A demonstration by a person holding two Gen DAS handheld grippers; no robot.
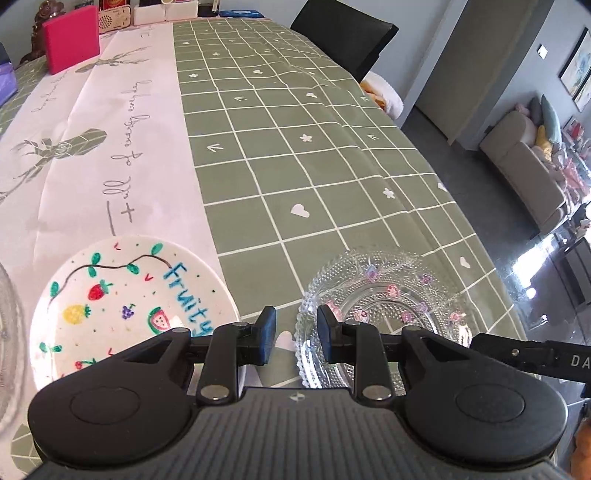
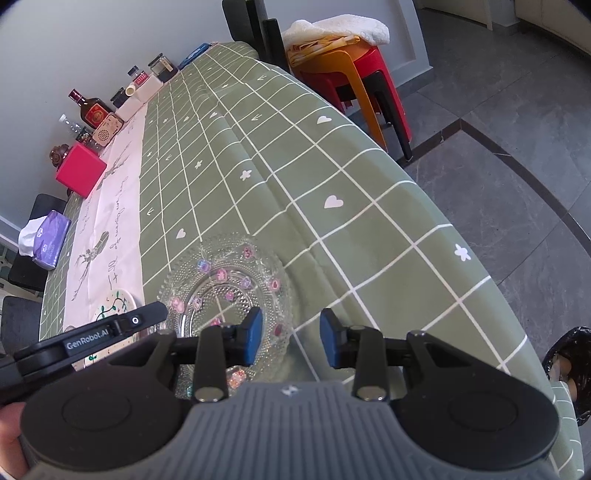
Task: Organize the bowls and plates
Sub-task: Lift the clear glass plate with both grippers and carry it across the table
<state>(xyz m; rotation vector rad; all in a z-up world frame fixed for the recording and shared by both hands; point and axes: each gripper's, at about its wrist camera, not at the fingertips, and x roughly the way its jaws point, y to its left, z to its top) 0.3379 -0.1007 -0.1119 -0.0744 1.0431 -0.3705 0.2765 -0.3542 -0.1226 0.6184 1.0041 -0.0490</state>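
Observation:
A clear glass plate (image 1: 384, 295) with pink flower marks lies on the green checked tablecloth (image 1: 295, 166) near the table's edge. Left of it sits a white plate (image 1: 125, 306) painted with fruit and the word "Fruity". My left gripper (image 1: 297, 332) hovers open over the glass plate's left rim, one finger on each side of it, the pads clear of the glass. My right gripper (image 2: 291, 336) stands open astride the right rim of the same glass plate (image 2: 225, 284), its left finger over the dish and its right finger over the cloth.
A second clear glass dish (image 1: 7, 332) peeks in at the far left. A pink box (image 2: 81, 170), a tissue pack (image 2: 50, 240), bottles and jars line the far wall side. The table edge drops off on the right; stacked stools (image 2: 354, 74) and a black chair (image 1: 343, 33) stand beyond.

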